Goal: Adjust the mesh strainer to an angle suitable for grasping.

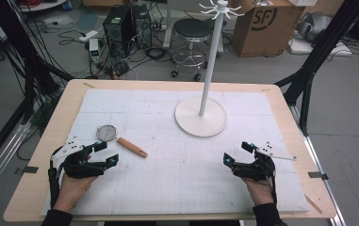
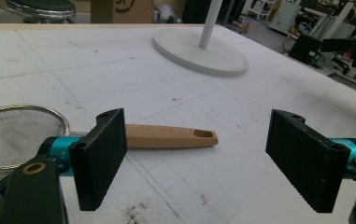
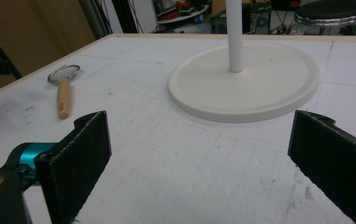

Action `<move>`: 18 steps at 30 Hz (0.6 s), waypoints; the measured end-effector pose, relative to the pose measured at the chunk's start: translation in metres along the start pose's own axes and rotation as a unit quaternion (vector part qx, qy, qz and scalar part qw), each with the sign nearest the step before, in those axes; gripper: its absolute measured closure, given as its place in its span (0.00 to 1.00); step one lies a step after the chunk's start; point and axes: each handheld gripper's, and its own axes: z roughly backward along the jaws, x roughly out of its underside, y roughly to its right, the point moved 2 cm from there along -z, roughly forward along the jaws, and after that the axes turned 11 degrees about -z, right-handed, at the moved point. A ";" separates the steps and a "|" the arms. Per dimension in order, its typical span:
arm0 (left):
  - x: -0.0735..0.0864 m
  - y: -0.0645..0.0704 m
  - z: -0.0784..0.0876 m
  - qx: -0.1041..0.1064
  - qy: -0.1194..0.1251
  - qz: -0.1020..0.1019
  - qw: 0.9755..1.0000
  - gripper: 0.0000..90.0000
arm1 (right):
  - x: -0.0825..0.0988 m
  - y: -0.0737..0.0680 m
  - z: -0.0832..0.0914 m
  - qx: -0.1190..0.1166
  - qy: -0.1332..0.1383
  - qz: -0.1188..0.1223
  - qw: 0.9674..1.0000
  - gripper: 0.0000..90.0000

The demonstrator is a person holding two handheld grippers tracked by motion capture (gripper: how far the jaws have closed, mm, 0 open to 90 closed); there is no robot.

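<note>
Left hand-held gripper open, beside strainer, near table edge

I see a small strainer: round metal mesh bowl, wooden handle, lying flat on the white mat, handle pointing toward the mat's middle.

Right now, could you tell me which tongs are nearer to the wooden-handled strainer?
Left. The left tongs sit open just beside the strainer, its handle right ahead of them. The right tongs, also open, are far across the table.
</note>
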 end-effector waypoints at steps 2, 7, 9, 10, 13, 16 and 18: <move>0.000 0.000 0.000 0.000 0.003 0.004 1.000 0.23 | 0.000 0.000 0.000 0.000 0.000 -0.001 1.000 0.06; 0.000 0.001 -0.002 0.005 -0.004 -0.001 1.000 0.26 | 0.000 0.001 0.002 0.003 0.001 -0.003 1.000 0.06; 0.000 0.001 -0.003 0.004 -0.004 -0.002 1.000 0.26 | 0.001 0.000 0.001 0.003 0.000 -0.002 1.000 0.06; 0.000 0.001 -0.003 0.003 -0.004 -0.002 1.000 0.29 | 0.001 -0.001 0.000 0.002 -0.002 0.001 1.000 0.06; -0.001 0.001 -0.003 -0.002 -0.001 0.001 1.000 0.37 | 0.001 -0.001 0.000 0.003 -0.002 0.003 1.000 0.06; -0.001 0.001 -0.004 -0.004 -0.008 0.000 1.000 0.52 | 0.001 0.000 0.001 0.004 -0.001 0.001 1.000 0.06; -0.001 0.001 -0.005 -0.004 -0.011 -0.003 1.000 0.54 | 0.001 0.000 0.001 0.004 -0.001 0.000 1.000 0.06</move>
